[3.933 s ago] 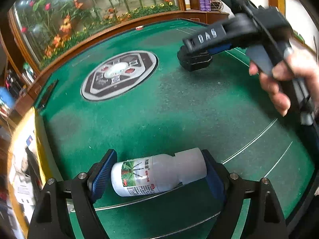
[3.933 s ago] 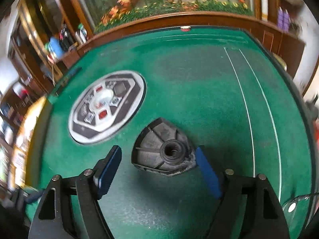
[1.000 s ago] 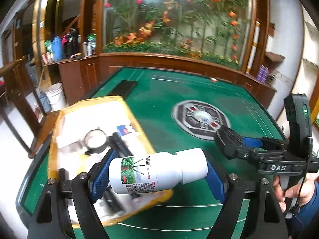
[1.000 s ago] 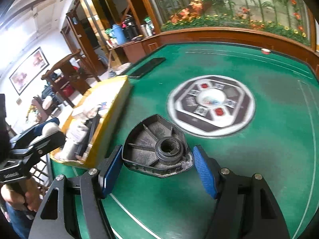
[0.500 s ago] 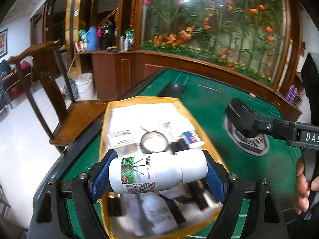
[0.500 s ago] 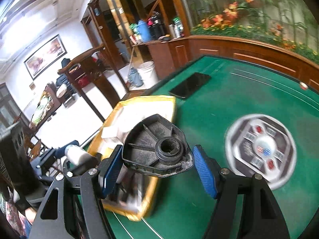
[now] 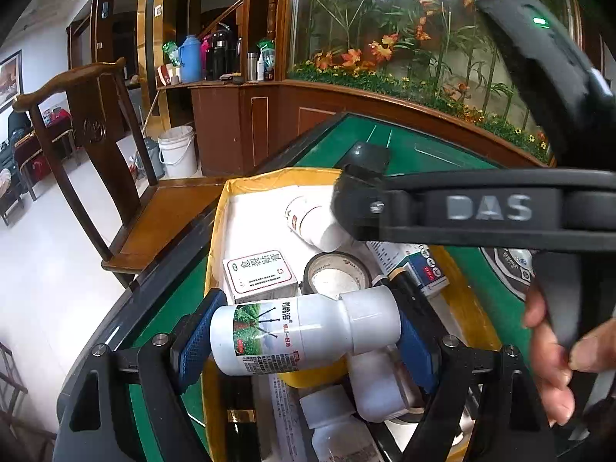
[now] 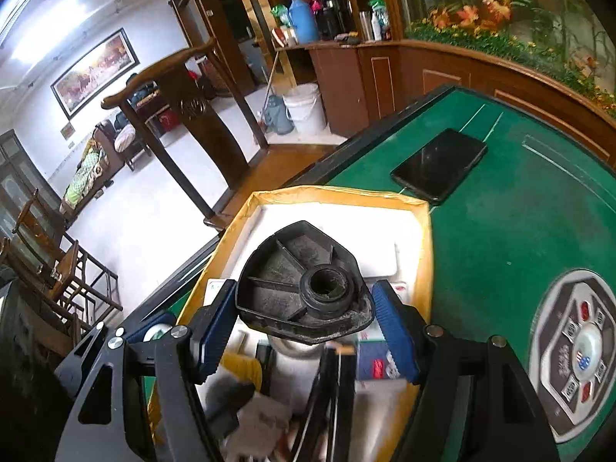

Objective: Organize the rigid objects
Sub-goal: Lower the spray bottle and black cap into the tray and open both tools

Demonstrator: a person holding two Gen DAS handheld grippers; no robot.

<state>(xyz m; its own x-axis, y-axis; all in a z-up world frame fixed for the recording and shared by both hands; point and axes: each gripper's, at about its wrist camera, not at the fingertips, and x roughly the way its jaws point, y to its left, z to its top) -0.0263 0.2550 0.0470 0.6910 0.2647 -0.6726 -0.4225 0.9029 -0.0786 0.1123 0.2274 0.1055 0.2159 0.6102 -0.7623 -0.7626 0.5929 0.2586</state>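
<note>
My left gripper is shut on a white plastic bottle with a green label, held sideways above the near end of a yellow-rimmed box. The box holds several bottles, a small carton, a roll of black tape and other items. My right gripper is shut on a black ribbed plastic part with a round socket, held above the same box. The right gripper's body crosses the left wrist view over the box's far end.
The box lies at the corner of a green felt table. A black phone lies on the felt beyond the box. A round control panel is set in the table's middle. A wooden chair stands beside the table edge.
Both grippers have moved further left and forward over the box with their loads. The right gripper now crosses close in front of the left camera.
</note>
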